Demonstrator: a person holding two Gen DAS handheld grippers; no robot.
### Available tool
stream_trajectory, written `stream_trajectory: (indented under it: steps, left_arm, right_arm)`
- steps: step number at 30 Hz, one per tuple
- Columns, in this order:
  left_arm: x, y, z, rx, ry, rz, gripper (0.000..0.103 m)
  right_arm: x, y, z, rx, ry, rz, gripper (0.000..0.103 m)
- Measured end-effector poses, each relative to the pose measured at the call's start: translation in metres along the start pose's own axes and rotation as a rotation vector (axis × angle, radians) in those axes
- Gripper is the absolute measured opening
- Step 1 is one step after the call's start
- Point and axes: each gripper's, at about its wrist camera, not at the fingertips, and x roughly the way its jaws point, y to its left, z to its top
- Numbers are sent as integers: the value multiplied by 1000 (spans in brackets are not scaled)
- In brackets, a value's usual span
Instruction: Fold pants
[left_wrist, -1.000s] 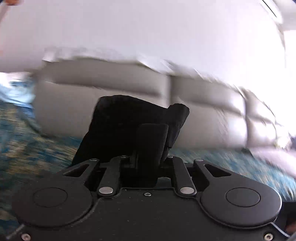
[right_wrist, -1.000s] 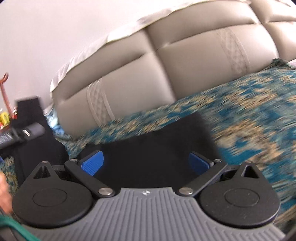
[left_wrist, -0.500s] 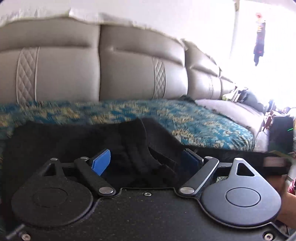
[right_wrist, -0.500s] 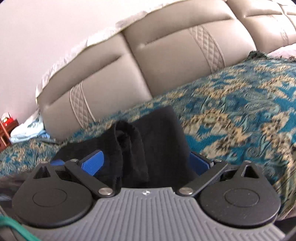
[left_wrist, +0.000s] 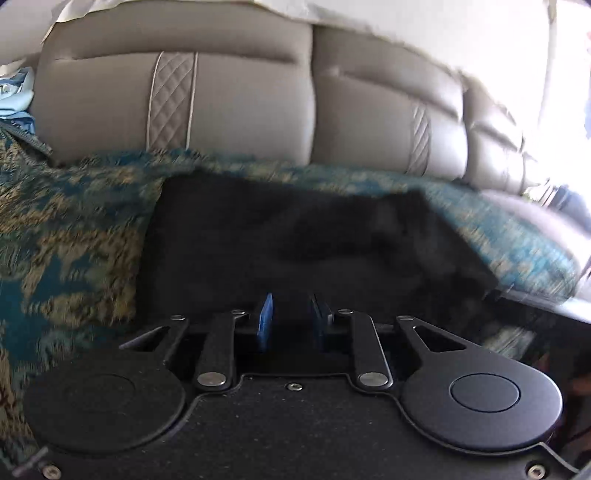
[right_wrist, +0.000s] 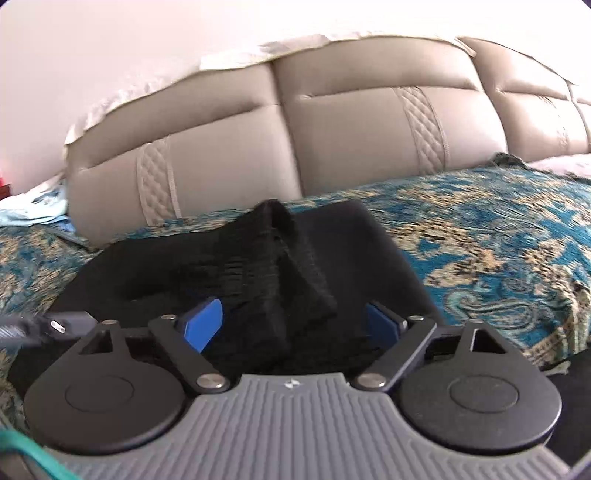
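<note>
Right wrist: hand-held gripper (right_wrist: 293, 321) wide, straddling pants (right_wrist: 280, 266).

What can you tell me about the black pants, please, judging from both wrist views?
The black pants look like soft, dull knit cloth, lying folded on the teal and gold patterned bedspread in front of the beige padded headboard. In the right wrist view a bunched ridge stands up between the open right gripper fingers. In the blurred left wrist view they lie flat ahead of the left gripper, whose narrow gap looks empty.
</note>
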Motion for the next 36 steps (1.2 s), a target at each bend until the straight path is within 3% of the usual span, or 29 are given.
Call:
stream_trajectory:
  steps: [5, 12, 21, 23, 25, 27, 30, 33, 36]
  left_arm:
    - [5, -9, -3, 27, -17, 38, 23]
    - [8, -17, -4, 27, -14, 56, 23]
    - [8, -17, -4, 24, -11, 56, 24]
    - [7, -16, -1, -4, -1, 54, 24]
    - [5, -11, 5, -72, 15, 21, 23]
    - [2, -7, 9, -121, 13, 0, 23]
    - [-1, -9, 13, -102, 3, 4, 23]
    - [0, -13, 15, -72, 8, 5, 23]
    - [3, -15, 22, -48, -5, 19, 23]
  right_arm:
    - [10, 5, -4, 6, 46, 37, 81]
    - [30, -2, 3, 98, 9, 28, 69]
    - [47, -2, 13, 107, 30, 95, 40]
    - [48, -2, 19, 97, 31, 103, 27]
    - [44, -1, 28, 72, 7, 110, 25]
    - [33, 1, 36, 26, -42, 87, 24]
    - [17, -5, 37, -25, -91, 16, 23]
    - [18, -16, 30, -54, -53, -87, 24]
    - [26, -31, 30, 9, 28, -120, 27]
